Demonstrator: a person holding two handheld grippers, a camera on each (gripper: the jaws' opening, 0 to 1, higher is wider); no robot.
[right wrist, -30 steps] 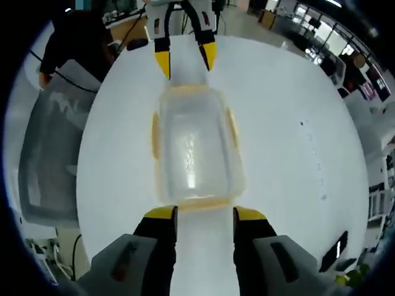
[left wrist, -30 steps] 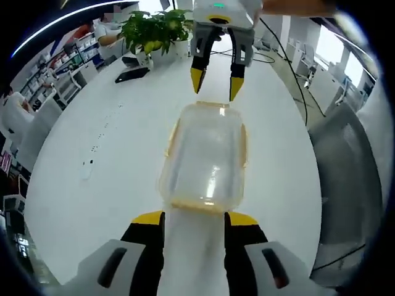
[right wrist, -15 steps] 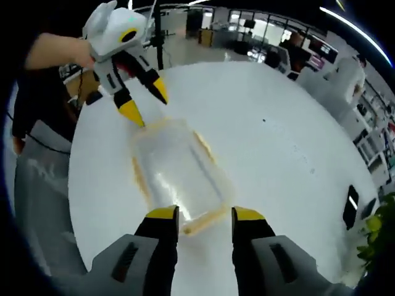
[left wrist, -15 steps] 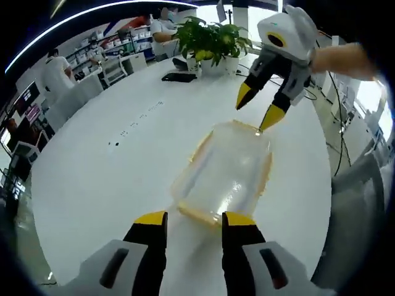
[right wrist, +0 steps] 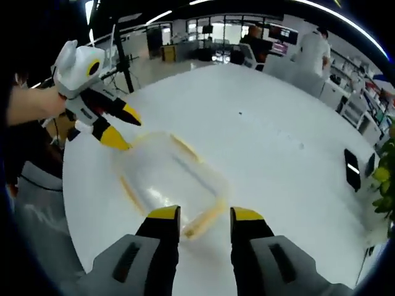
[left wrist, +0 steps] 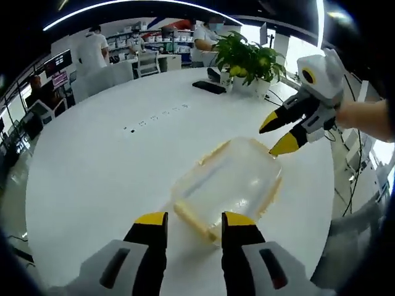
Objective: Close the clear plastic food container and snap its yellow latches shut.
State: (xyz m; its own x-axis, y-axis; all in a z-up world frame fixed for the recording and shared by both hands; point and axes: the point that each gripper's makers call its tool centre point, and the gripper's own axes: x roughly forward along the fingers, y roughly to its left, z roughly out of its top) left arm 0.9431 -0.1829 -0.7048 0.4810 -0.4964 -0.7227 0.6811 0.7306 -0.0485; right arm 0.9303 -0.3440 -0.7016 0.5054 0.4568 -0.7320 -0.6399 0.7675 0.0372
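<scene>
two hand-held grippers bracket the container at opposite ends

the large round white worktop (left wrist: 92, 172) carries everything, and its broad bare surface gives both hands room to come in from opposite sides. a leafy green potted plant (left wrist: 250, 58) and a flat dark device (left wrist: 208, 87) sit at its far edge in the left gripper view, well apart from the work, so they look unlikely to get in the way.

the clear rectangular plastic food container with yellow latches (left wrist: 228, 188) lies flat on the worktop near the person's side, its lid apparently seated on top, which would leave the latches as the remaining step. a yellow latch strip (right wrist: 205, 217) runs along the short end nearest the right gripper; whether it is folded down and locked cannot be told from here. in the left gripper view another yellow latch (left wrist: 192, 221) edges the near short end, right between that view's own jaws.

the left hand-held gripper (left wrist: 194, 219) has its yellow-tipped jaws apart, straddling the near end of the container and gripping nothing; this placement reads as bracing, or lining up to press that latch. the right hand-held gripper (right wrist: 202, 214) is likewise spread and empty, poised at the opposite short end. each also appears in the other's view, angled down at the far corner of the box, so the container is pinned between them against sliding when a latch is pushed.
</scene>
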